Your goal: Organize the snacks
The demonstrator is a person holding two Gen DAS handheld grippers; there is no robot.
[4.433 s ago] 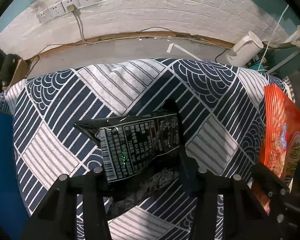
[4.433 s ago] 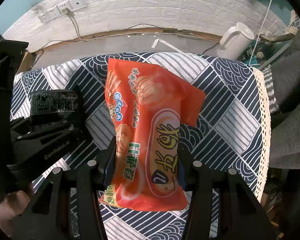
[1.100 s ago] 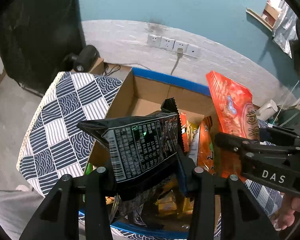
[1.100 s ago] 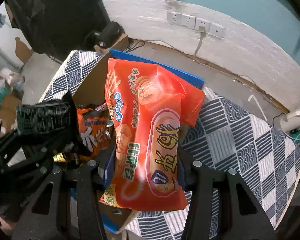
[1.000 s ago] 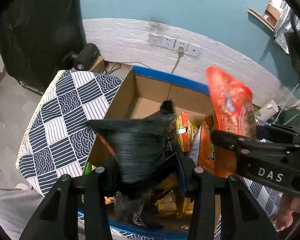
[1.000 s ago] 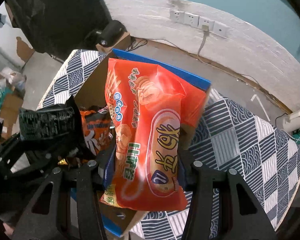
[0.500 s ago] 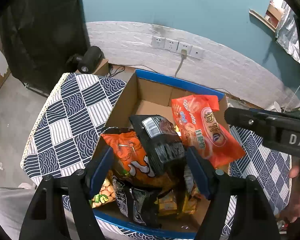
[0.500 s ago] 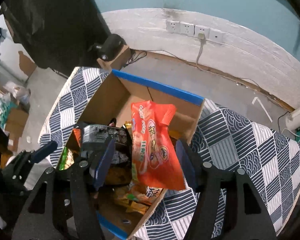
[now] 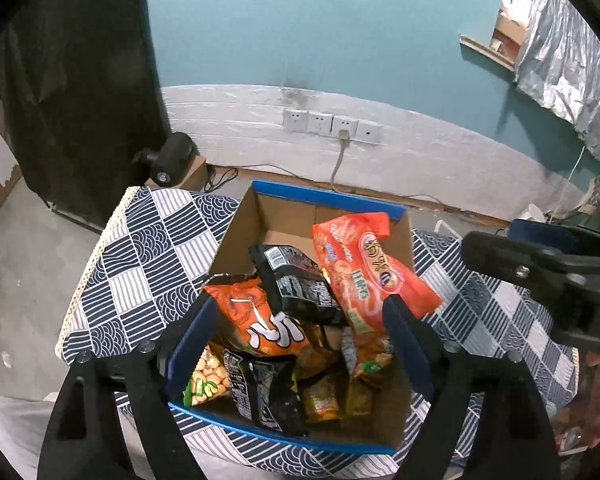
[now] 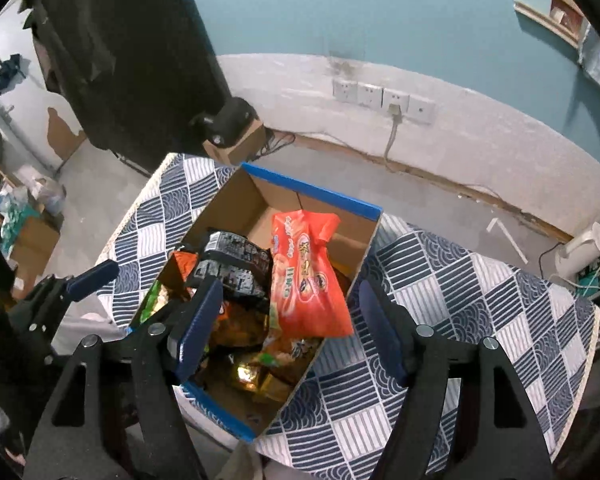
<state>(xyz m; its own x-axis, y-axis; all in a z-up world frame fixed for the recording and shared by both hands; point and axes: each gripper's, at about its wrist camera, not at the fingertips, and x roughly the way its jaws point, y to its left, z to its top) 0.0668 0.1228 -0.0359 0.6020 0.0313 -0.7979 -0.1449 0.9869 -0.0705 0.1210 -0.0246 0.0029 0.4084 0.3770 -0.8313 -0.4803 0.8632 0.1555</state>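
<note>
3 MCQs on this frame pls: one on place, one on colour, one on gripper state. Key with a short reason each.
1. Where does the red-orange snack bag lie?
A. in the cardboard box
B. on the tablecloth
C. in the right gripper

2. What colour is the cardboard box's rim?
A. green
B. blue
C. white

3. What state are the left gripper and right gripper in?
A. both shut on bags
B. one open
C. both open, holding nothing

Key: 1 A, it rests on the pile of other packets inside; 2 B, blue edging tops the walls; 3 C, the fingers are spread above the box.
</note>
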